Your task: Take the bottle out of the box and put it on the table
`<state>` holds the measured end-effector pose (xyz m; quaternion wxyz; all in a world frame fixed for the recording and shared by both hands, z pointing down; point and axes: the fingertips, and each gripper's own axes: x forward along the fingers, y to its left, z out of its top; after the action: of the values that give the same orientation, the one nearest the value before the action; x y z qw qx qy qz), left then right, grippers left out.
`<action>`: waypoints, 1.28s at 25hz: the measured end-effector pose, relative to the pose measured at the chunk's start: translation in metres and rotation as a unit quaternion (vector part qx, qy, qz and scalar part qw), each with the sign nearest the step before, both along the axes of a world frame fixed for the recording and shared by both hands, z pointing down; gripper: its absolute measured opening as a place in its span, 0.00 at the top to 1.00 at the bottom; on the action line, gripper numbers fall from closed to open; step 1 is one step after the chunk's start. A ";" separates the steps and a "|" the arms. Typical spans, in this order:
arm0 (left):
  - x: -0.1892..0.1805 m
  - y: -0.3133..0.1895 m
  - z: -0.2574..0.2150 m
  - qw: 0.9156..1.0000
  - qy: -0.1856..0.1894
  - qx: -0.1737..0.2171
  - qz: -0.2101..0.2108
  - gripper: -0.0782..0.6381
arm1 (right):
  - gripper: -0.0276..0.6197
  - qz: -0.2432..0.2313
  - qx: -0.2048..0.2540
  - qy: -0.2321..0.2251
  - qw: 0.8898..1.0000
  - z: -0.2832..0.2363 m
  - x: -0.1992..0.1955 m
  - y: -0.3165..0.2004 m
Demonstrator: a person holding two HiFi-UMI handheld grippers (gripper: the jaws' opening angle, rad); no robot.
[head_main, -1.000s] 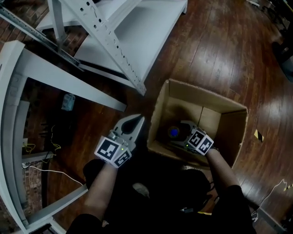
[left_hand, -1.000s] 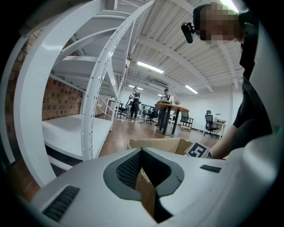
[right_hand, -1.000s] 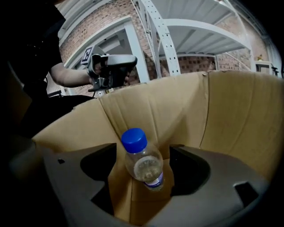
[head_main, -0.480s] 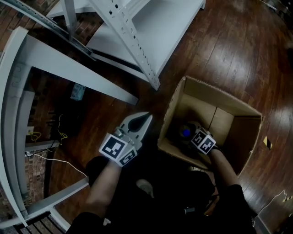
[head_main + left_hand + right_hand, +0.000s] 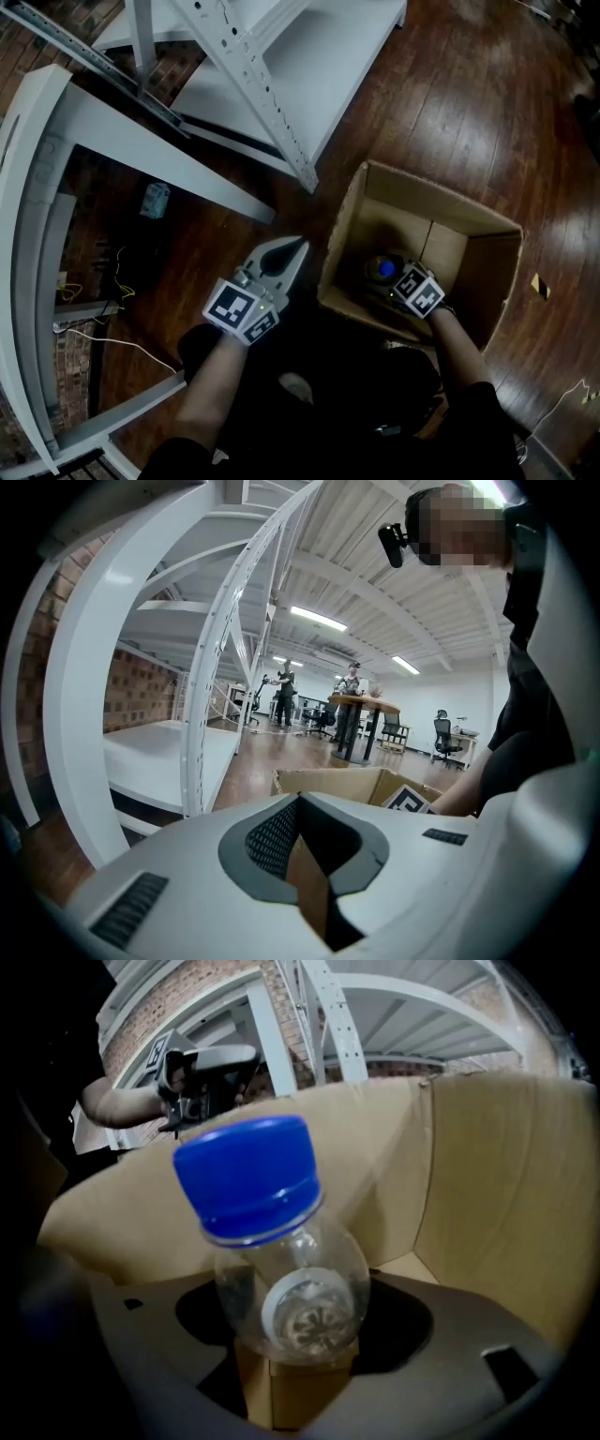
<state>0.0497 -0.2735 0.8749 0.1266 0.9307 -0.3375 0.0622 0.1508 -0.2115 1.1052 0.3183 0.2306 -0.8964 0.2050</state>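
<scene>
**Bottle** (image 5: 292,1274): clear plastic with a blue cap (image 5: 246,1177), no contents visible. It is inside the cardboard box (image 5: 441,204), apparently upright on the bottom near the side closest to the person. It has not been lifted out.

**Right gripper** (image 5: 305,1305): it reaches down into the box from the person's side. The high walls leave only the open top as a way in, which probably explains the steep angle. Its jaws stand on either side of the bottle's body, below the cap, and have just been closing. A dark gap shows on each side of the bottle, so the pads do not seem to press on it yet. Taking the body rather than the slim cap gives the wider, steadier hold.

**Left gripper** (image 5: 289,253): it is outside the box, just beside the near left wall and above the floor. Its jaws are pressed together with nothing in them, and it points almost level. It seems to be parked, out of the lifting path but near enough to steady the box if it shifts.

**Box**: open-topped, standing on the dark wooden floor (image 5: 487,103).

**White surface** (image 5: 319,56): it lies under a metal frame beyond the box and well apart from it. It is probably the table meant for the bottle, though that is a guess from the layout.
</scene>
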 end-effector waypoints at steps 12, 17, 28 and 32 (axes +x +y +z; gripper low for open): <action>0.027 -0.008 -0.064 0.997 0.040 0.053 0.035 0.89 | 0.45 0.185 0.116 -0.026 0.976 -0.186 0.076 -0.050; 0.048 -0.009 -0.127 0.996 0.031 0.074 0.042 0.89 | 0.45 0.211 0.134 -0.039 0.967 -0.277 0.097 -0.054; 0.057 0.020 -0.389 0.998 0.043 0.044 0.018 0.89 | 0.45 0.235 0.090 -0.045 0.967 -0.543 0.111 0.015; 0.060 0.048 -0.480 0.997 0.052 0.041 0.036 0.89 | 0.45 0.259 0.108 -0.054 0.958 -0.652 0.123 0.042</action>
<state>0.1093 -0.2253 0.3952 0.1037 0.9486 -0.2990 0.0044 0.2740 -0.1697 0.4533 0.1786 0.4763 -0.8388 0.1941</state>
